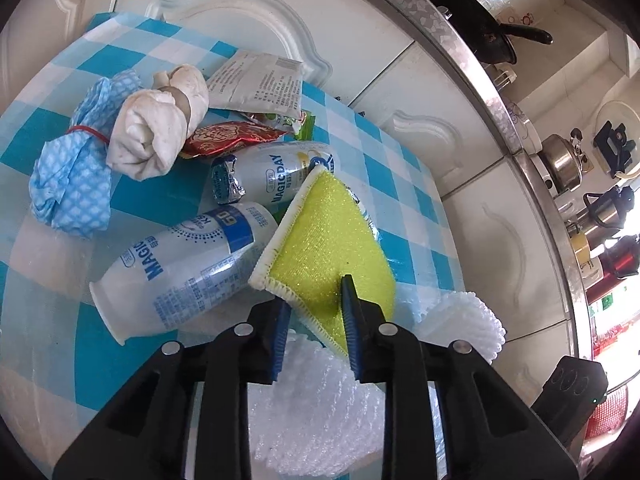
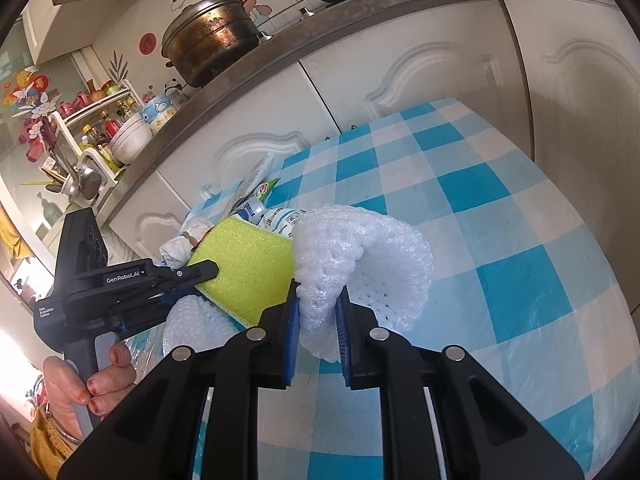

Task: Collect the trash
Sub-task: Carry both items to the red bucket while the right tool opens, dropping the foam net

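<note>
My left gripper (image 1: 318, 300) is shut on the near corner of a yellow-green scrub sponge (image 1: 332, 236), which tilts up off the table. In the right wrist view the same sponge (image 2: 248, 264) sits in that gripper (image 2: 200, 280), held by a hand. My right gripper (image 2: 318, 300) is shut on a white foam fruit net (image 2: 360, 256), lifted and folded over. Another foam net (image 1: 320, 408) lies under the sponge. Two white yoghurt bottles (image 1: 188, 264) (image 1: 276, 172), a red wrapper (image 1: 228, 138) and a paper sachet (image 1: 260, 84) lie behind.
A rolled white cloth (image 1: 160, 132) and a blue cloth bundle (image 1: 72, 176) lie on the blue checked tablecloth (image 2: 500, 240). White cabinet doors (image 2: 400, 88) stand just beyond the table. Pots (image 2: 212, 40) and bowls sit on the counter above.
</note>
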Demonstrator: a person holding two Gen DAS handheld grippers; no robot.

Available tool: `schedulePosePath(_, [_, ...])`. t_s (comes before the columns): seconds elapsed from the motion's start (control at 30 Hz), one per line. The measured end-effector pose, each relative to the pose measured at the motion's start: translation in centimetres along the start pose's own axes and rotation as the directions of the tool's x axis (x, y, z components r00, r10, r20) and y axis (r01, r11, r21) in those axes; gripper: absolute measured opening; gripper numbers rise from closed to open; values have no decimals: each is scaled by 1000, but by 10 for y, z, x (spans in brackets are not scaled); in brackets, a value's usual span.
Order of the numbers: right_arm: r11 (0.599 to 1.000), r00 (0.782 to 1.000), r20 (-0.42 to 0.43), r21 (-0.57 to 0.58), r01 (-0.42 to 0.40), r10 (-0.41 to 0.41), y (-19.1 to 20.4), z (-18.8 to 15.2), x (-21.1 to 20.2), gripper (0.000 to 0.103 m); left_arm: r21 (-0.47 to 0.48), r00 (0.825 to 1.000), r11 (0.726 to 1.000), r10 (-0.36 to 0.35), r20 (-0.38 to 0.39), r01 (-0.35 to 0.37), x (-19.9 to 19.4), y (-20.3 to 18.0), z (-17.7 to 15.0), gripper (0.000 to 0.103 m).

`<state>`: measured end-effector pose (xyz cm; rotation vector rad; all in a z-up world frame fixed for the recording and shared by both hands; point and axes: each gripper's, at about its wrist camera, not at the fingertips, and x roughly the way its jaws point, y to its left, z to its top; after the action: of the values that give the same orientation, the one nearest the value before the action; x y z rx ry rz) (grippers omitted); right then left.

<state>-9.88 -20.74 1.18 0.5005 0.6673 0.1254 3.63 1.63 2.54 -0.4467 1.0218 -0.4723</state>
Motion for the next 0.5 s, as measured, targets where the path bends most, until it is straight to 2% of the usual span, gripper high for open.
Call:
schedulePosePath(0.23, [1000, 1000, 20, -25, 12, -11, 9, 1, -8, 18, 39, 996, 999, -3, 84, -1, -34, -5, 0, 19])
schedulePosePath(0.5, [997, 999, 44, -76, -1, 5, 36, 4, -22, 18, 17, 981, 999, -38, 192, 36, -89, 7, -4, 19])
